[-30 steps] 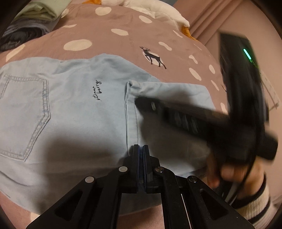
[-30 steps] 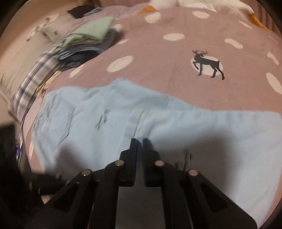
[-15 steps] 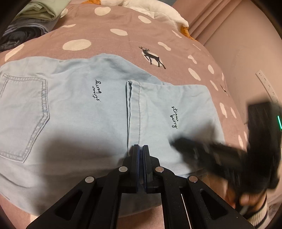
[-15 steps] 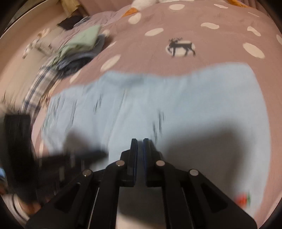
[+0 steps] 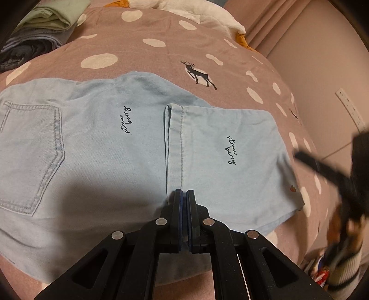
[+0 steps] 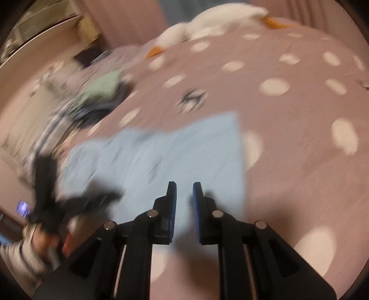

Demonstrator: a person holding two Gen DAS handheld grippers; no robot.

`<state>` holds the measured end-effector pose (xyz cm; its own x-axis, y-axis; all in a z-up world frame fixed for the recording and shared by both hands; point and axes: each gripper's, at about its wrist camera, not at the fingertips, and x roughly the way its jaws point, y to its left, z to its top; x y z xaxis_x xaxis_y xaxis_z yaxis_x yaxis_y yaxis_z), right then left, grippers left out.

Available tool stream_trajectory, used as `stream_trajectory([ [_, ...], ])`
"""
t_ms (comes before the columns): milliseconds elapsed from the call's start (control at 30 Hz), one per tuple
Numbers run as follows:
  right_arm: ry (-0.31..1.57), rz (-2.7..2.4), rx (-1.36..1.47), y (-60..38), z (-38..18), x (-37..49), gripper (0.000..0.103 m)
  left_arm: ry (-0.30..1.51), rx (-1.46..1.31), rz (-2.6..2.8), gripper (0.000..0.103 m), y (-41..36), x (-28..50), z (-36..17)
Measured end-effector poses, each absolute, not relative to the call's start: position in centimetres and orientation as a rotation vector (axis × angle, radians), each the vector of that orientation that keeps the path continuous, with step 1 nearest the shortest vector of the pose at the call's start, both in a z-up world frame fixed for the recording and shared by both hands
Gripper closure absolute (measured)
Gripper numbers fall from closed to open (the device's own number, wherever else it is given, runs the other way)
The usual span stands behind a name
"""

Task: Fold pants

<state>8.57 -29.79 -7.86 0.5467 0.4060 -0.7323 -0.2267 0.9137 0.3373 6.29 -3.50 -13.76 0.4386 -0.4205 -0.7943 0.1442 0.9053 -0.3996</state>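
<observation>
Light blue denim pants (image 5: 96, 147) lie flat on the bed, back pocket at the left, with the leg ends folded back over them (image 5: 226, 147). The hem of the folded part runs down the middle. My left gripper (image 5: 184, 192) is shut at the near end of that hem, its tips at the cloth edge; I cannot tell if cloth is pinched. My right gripper (image 6: 184, 187) is partly open and empty, above the right end of the pants (image 6: 175, 152), in a blurred view. It also shows blurred in the left wrist view (image 5: 332, 175) at the far right.
The bed cover (image 5: 161, 46) is mauve with white dots and a deer print (image 5: 199, 75). A stack of folded clothes (image 5: 41, 27) lies at the back left. A white and orange plush (image 5: 207, 16) lies at the back. A wall (image 5: 322, 69) is on the right.
My right gripper swept from over the folded leg out to the right, off the pants, and its jaws opened. My left gripper stayed shut at the hem.
</observation>
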Motion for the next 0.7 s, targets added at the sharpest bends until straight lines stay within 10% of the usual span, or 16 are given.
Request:
stream_trajectory([
  [333, 1.070, 0.280, 0.173, -29.9, -12.5, 17.5, 0.099, 1.068, -0.272, -0.354, 0.100, -3.8, 6.5, -13.8],
  [700, 1.022, 0.296, -0.033, -28.3, -11.9, 6.1, 0.084, 1.063, -0.285, -0.357, 0.100, -3.7, 6.6, -13.8],
])
